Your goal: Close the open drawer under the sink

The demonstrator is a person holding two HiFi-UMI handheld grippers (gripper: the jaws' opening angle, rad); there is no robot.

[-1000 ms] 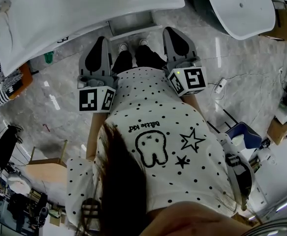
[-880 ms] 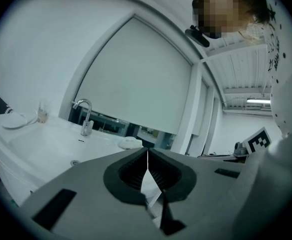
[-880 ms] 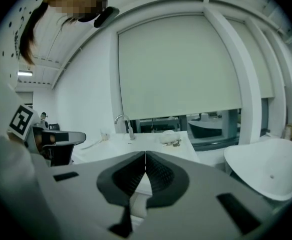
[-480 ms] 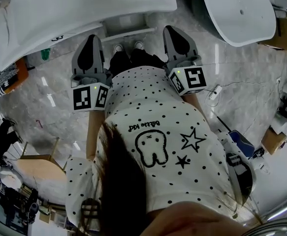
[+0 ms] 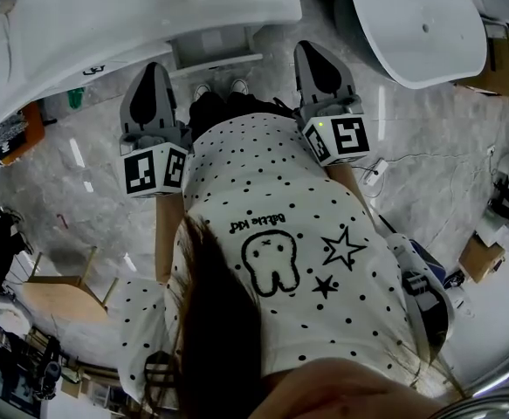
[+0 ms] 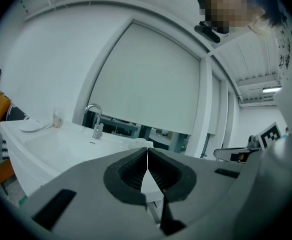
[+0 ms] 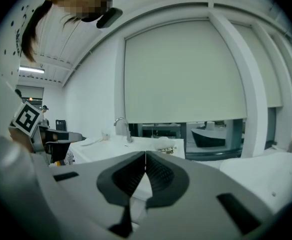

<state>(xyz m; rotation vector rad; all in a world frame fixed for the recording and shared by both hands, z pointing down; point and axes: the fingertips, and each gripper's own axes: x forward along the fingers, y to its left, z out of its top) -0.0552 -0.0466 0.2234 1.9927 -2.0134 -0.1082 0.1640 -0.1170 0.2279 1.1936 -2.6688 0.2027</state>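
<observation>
seen from above, the open drawer (image 5: 215,46) juts from under the white sink (image 5: 149,16), its front running left to right just ahead, between the clenched, empty left gripper (image 5: 153,70), seemingly nearer, and right gripper (image 5: 313,49).

The person is holding the left tongs (image 5: 150,78) and the right tongs (image 5: 319,58) out ahead of the body, one at each side of the torso, both pointing forward at about the same level. Each pair of jaws is pressing together with nothing between them. The left forearm (image 5: 167,230) and the right forearm (image 5: 348,182) are reaching forward, elbows tucking close to the sides.
</observation>
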